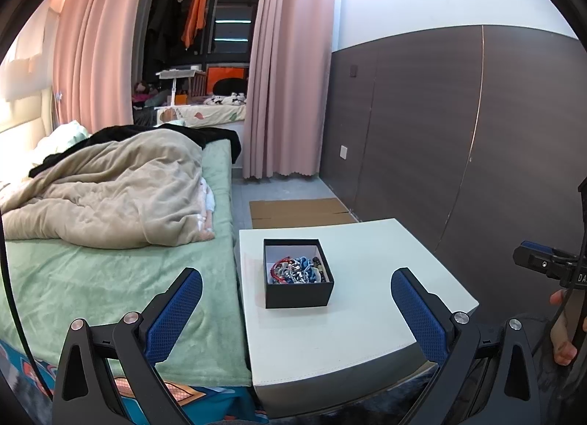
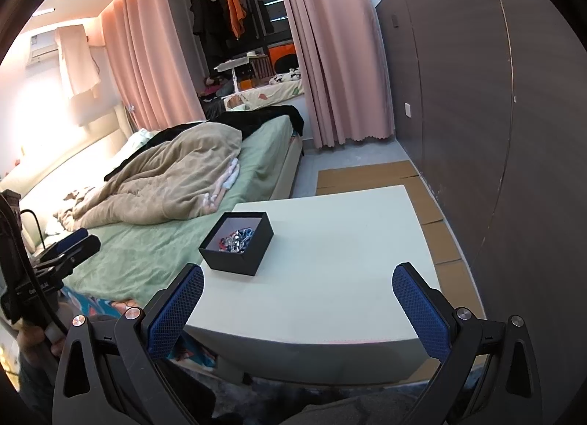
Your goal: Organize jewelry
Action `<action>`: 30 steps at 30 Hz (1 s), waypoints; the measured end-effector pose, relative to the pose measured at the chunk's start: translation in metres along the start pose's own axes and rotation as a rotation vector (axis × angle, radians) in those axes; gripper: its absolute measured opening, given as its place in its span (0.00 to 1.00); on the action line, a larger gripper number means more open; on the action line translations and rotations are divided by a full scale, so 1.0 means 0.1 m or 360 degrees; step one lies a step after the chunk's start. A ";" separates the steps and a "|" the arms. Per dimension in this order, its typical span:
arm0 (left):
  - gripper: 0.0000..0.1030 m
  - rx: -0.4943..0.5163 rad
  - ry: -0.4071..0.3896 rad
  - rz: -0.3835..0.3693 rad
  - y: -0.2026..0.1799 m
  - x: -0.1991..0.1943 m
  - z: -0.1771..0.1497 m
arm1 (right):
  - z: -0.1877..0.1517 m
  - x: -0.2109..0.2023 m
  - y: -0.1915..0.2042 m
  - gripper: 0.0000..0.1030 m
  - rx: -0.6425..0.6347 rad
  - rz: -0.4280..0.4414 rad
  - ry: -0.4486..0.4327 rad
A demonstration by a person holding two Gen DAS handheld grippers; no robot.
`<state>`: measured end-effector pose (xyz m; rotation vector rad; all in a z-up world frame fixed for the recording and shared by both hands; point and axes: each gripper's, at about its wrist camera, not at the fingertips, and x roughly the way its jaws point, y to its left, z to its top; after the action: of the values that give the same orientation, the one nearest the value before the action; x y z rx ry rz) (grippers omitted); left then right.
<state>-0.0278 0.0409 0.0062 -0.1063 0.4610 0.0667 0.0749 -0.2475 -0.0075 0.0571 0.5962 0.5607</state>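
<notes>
A small black box (image 1: pixel 298 295) stands on a white table (image 1: pixel 367 322). It holds a tangle of jewelry (image 1: pixel 298 271): red, blue and silver beads and chains. My left gripper (image 1: pixel 296 291) is open and empty, held in front of the table with the box between its blue pads. In the right wrist view the box (image 2: pixel 238 247) with its jewelry (image 2: pixel 236 238) sits left of centre on the table (image 2: pixel 348 260). My right gripper (image 2: pixel 298 287) is open and empty, short of the table's near edge.
A bed with a green sheet (image 1: pixel 110 278) and a beige duvet (image 1: pixel 110 190) runs along the table's left side. A dark panelled wall (image 1: pixel 477 131) is on the right. Flat cardboard (image 2: pixel 367 173) lies on the floor behind the table. Pink curtains (image 1: pixel 286 76) hang at the back.
</notes>
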 end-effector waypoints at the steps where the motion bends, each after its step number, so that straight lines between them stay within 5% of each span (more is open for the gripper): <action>1: 1.00 0.0002 0.0001 0.0002 0.00 0.00 0.00 | 0.00 0.00 0.00 1.00 -0.0002 -0.0001 0.0000; 30: 1.00 -0.0008 -0.0008 0.0010 -0.02 0.02 -0.02 | -0.04 -0.01 -0.01 1.00 0.0008 -0.0012 0.0001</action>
<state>-0.0267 0.0386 0.0042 -0.1098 0.4563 0.0740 0.0732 -0.2494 -0.0104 0.0592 0.5982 0.5520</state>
